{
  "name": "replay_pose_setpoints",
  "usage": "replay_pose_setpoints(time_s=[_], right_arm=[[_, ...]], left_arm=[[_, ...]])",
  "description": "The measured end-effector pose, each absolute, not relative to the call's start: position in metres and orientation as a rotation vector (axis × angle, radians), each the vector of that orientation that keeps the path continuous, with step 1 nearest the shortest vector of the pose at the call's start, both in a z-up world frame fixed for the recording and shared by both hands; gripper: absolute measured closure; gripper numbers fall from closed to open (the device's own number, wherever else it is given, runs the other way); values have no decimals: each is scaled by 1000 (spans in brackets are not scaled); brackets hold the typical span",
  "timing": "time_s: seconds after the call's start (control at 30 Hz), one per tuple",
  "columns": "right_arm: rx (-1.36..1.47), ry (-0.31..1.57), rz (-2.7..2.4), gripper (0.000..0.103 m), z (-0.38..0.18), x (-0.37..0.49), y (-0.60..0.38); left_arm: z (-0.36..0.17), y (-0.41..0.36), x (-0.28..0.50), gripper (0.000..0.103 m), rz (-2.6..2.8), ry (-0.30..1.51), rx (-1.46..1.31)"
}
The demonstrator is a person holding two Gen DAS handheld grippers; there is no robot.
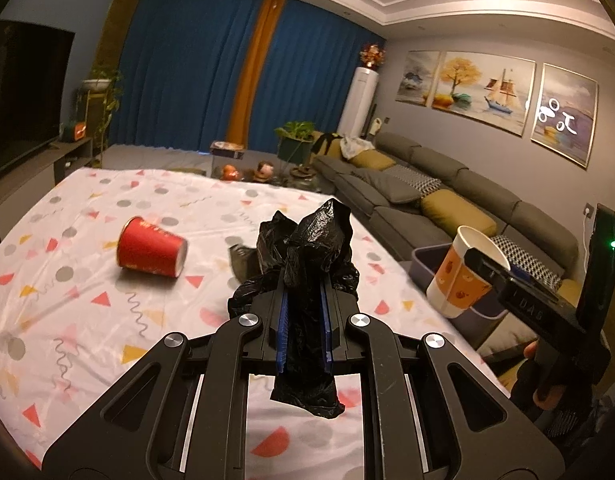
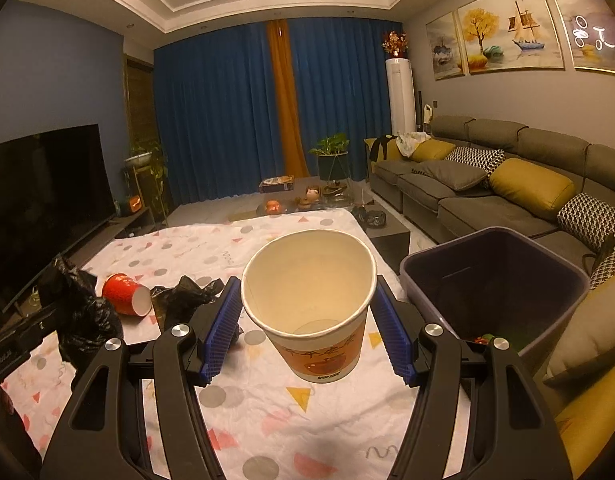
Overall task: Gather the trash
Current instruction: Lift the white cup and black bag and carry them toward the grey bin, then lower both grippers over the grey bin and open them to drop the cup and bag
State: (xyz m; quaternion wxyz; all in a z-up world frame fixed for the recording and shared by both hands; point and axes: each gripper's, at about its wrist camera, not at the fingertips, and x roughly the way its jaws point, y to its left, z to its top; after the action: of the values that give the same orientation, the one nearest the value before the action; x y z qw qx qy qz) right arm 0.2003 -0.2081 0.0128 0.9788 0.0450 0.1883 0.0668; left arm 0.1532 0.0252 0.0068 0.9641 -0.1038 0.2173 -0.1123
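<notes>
While we hold a white-and-orange paper cup upright between the blue pads of our right claw, clenched against its sides, it hangs above the patterned surface, beside a dark bin to its right. Our left claw is clamped on a crumpled black plastic bag, which bulges above and below the pads. Further off, a red paper cup lies on its side on the surface, near another scrap of black plastic. A grey sofa runs along the right.
</notes>
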Motion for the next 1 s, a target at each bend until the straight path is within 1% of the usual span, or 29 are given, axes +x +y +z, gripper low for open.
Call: replay_pose_setpoints(time_s=[0.27, 0.57, 0.8, 1.0], right_arm=[[97, 361, 95, 39, 16, 195, -231], [119, 335, -19, 39, 20, 205, -288], [149, 328, -106, 39, 14, 216, -334], [177, 324, -148, 39, 7, 225, -364]], left_arm=[[19, -19, 169, 91, -311, 435, -163], [33, -107, 212, 91, -465, 430, -110], [29, -179, 247, 91, -577, 426, -61], [20, -221, 275, 91, -625, 431, -44]])
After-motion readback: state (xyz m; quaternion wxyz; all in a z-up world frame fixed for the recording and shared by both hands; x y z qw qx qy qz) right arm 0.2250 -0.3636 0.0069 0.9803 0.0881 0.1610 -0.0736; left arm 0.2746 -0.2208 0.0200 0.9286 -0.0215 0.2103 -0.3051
